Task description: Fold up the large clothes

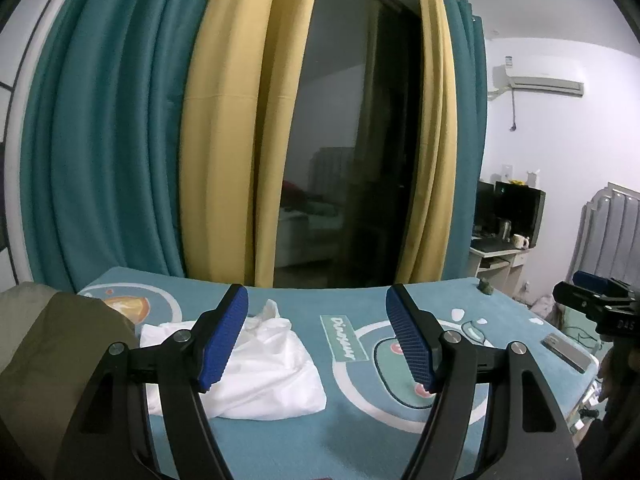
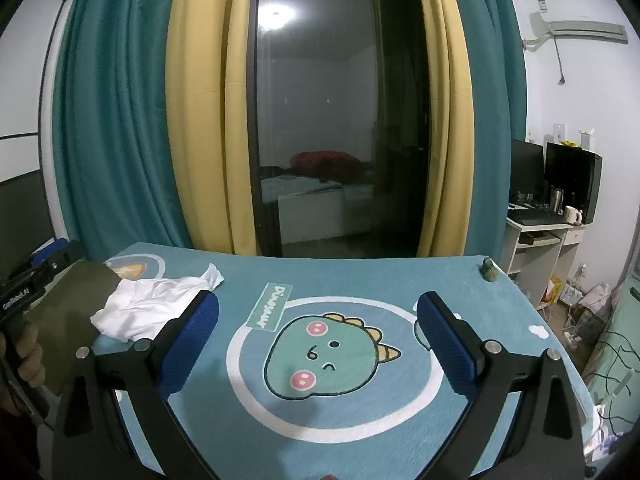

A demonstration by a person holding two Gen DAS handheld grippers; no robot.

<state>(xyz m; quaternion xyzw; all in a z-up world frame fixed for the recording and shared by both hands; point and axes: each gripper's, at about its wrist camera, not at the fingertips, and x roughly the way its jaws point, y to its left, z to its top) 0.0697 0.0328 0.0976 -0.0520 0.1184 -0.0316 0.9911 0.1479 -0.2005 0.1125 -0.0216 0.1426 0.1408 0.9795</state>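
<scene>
Now both grippers, left [image 1: 318,336] and right [image 2: 318,344], hover jaws apart above the seemingly crumpled white garment [image 1: 264,364].

Black-armed tongs [image 1: 316,336], ribbed blue pads [image 1: 224,340], silver pivot screws

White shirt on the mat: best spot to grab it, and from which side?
Probably the twisted corner sticking up at the far end of the white shirt. It stands clear of the mat, so the open left tongs could close on it from above, coming in from the near side. The rest lies bunched and flat.
</scene>
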